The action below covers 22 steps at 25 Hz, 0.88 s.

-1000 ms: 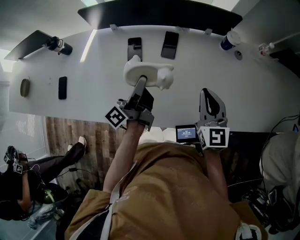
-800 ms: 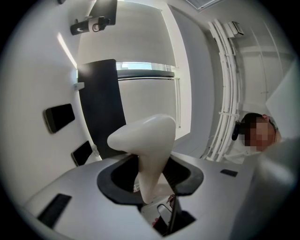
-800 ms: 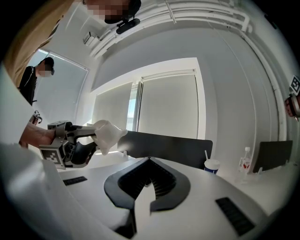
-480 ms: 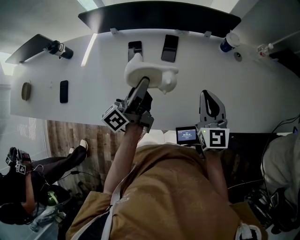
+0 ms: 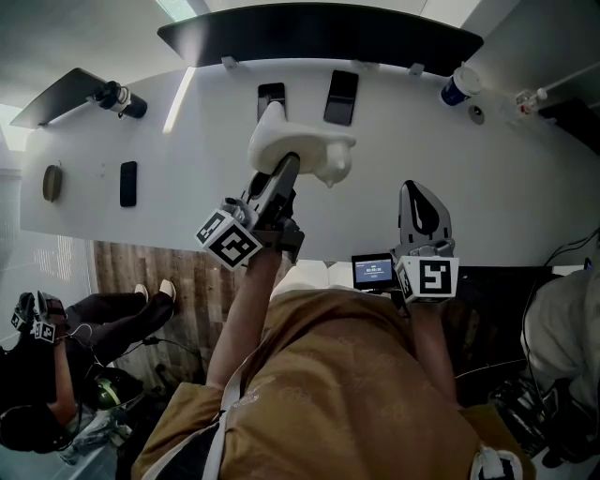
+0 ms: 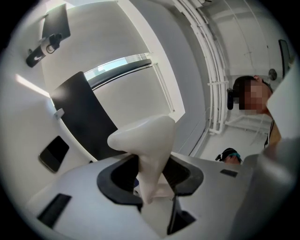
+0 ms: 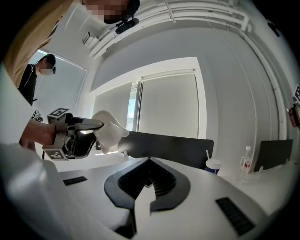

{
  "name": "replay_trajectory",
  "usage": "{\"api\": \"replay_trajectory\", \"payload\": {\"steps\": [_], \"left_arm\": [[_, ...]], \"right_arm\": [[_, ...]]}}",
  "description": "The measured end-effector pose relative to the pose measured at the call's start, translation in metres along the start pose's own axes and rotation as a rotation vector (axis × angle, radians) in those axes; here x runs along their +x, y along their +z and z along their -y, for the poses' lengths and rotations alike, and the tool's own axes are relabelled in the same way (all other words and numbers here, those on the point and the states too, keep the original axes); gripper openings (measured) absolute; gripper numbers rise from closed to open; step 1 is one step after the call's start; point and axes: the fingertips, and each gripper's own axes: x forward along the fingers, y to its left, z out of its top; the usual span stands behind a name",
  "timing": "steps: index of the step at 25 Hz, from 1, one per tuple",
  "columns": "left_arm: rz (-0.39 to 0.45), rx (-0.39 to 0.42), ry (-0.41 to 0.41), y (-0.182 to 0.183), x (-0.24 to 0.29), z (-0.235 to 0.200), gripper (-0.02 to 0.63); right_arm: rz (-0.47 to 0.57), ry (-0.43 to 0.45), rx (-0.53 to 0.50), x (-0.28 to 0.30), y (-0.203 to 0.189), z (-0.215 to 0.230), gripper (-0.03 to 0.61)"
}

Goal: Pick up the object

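A cream-white, lumpy moulded object (image 5: 314,148) hangs above the white table (image 5: 187,202), clear of its surface. My left gripper (image 5: 287,161) is shut on it from below, its black pads pressed on the object's narrow lower part (image 6: 145,140). In the right gripper view the same object (image 7: 108,131) shows at the tip of the left gripper (image 7: 91,125), well off to the left. My right gripper (image 5: 422,192) rests over the table's near edge with its jaws (image 7: 149,161) closed together and nothing between them.
Two black phones (image 5: 270,94) (image 5: 340,91) lie beyond the held object and a third (image 5: 127,175) lies at the left. A lidded cup (image 5: 457,82), a black divider panel (image 5: 319,28) and a small screen (image 5: 373,268) are nearby. A person sits at lower left (image 5: 37,375).
The left gripper has rolled about its own axis and lifted a little with the cream object still in it. The right gripper has stayed in place.
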Motion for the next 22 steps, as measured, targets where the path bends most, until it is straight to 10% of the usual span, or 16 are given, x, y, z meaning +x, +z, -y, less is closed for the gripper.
{"api": "replay_trajectory", "payload": {"steps": [22], "left_arm": [[-0.027,0.517,0.155,0.017,-0.014,0.020,0.155]], "right_arm": [[0.017,0.033,-0.016,-0.005,0.008,-0.013,0.009]]}}
